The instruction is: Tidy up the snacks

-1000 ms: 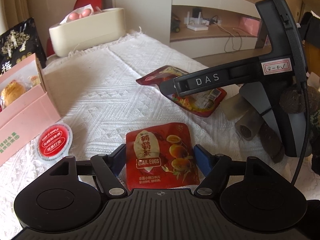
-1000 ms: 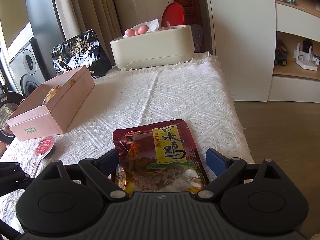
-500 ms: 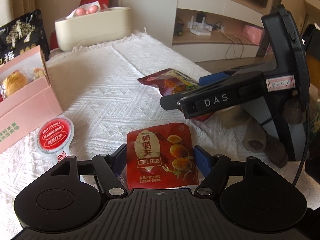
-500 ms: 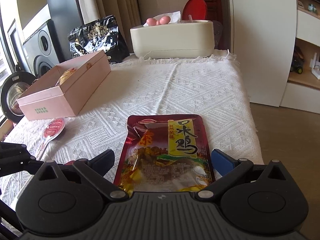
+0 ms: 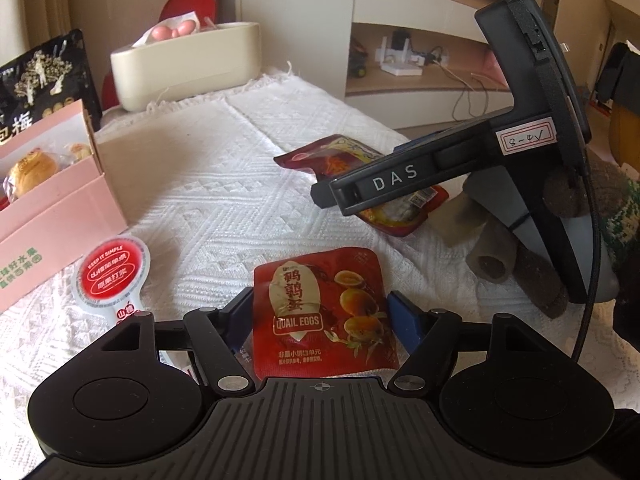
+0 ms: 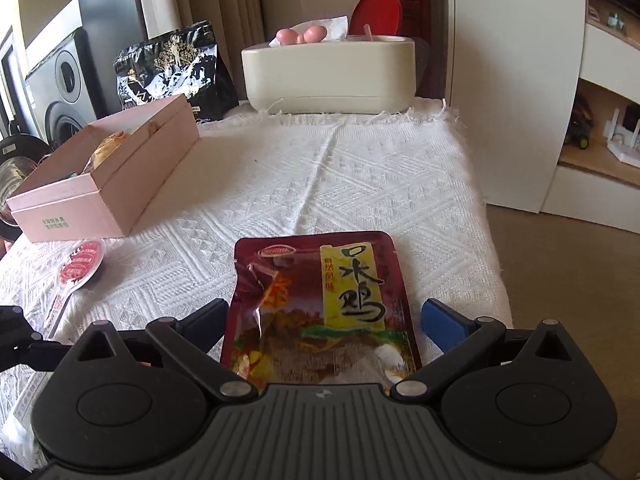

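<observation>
My left gripper (image 5: pixel 322 308) is shut on a red quail eggs packet (image 5: pixel 322 312) and holds it above the white tablecloth (image 5: pixel 224 200). My right gripper (image 6: pixel 324 316) is shut on a dark red chicken snack pouch (image 6: pixel 320 304) and holds it over the near right part of the table. That pouch (image 5: pixel 340 156) and the right gripper also show in the left wrist view at the right. A pink open box (image 6: pixel 108 176) with wrapped pastries stands at the left; it also shows in the left wrist view (image 5: pixel 52 204).
A round red-and-white snack sachet (image 5: pixel 112 272) lies by the pink box. A cream tissue box (image 6: pixel 330 76) and a black snack bag (image 6: pixel 172 68) stand at the far end. The table's right edge (image 6: pixel 492 240) drops to the floor. A speaker stands at the left.
Both grippers have lifted a little and swung slightly left with their packets held. The pink box and far tissue box now sit more central in the right wrist view.
</observation>
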Available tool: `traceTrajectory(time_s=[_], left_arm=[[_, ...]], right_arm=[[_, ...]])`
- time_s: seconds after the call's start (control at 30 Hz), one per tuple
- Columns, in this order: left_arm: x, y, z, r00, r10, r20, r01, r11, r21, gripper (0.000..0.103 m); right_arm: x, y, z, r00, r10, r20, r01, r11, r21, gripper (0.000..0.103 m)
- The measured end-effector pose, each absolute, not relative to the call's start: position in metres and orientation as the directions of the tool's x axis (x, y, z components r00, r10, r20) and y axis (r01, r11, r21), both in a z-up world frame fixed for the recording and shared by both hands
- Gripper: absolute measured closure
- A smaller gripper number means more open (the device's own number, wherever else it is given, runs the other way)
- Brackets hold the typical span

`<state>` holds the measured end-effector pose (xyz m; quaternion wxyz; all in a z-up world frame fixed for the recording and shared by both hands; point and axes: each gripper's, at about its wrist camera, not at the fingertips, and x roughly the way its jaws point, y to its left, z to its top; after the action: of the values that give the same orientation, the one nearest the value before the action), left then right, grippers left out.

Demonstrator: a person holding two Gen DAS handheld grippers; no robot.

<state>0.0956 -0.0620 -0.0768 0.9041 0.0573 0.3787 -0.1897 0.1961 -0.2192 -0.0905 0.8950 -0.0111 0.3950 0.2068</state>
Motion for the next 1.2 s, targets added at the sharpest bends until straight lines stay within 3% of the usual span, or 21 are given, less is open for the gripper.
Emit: traceTrajectory(time_s=[0.27,0.47,0.63,0.8,0.97,1.1,1.2], left_arm=[[0.096,-0.059,-0.075,0.639,-0.308,-0.704,0.375,0.925,-0.064,0.027],[0.087,-0.039,-0.06,0.597,-0.399,-0.696,0.359,0.909,-0.213,0.028],[0.046,-0.019,-0.036,0.625,-0.389,-0.677,0.369,0.911,-0.183,0.028],[0.013,0.023,-0.006,0.706,-0.302,-0.64,0.282,0.95,-0.137,0.028],[0.024,0.075,0.046,0.846,-0.136,-0.516,0.135,0.99,-0.038,0.028],[0.08,0.129,0.064,0.889,-0.14,-0.436,0.063,0.98,-0.186,0.028],[0.139,0.161,0.047,0.887,-0.126,-0.443,0.003,0.963,-0.269,0.027]], right_arm=[[0.181,-0.221,-0.082,0.607,0.39,-0.693,-0.414,0.899,0.143,0.029],[0.159,-0.227,-0.061,0.606,0.404,-0.686,-0.421,0.894,0.155,0.031],[0.129,-0.221,-0.029,0.591,0.468,-0.656,-0.487,0.856,0.173,0.031],[0.097,-0.194,0.008,0.534,0.597,-0.599,-0.622,0.757,0.199,0.03],[0.1,-0.155,0.063,0.544,0.674,-0.499,-0.701,0.692,0.171,0.03],[0.13,-0.124,0.1,0.601,0.694,-0.397,-0.71,0.692,0.135,0.03],[0.155,-0.096,0.103,0.631,0.664,-0.401,-0.69,0.717,0.1,0.03]])
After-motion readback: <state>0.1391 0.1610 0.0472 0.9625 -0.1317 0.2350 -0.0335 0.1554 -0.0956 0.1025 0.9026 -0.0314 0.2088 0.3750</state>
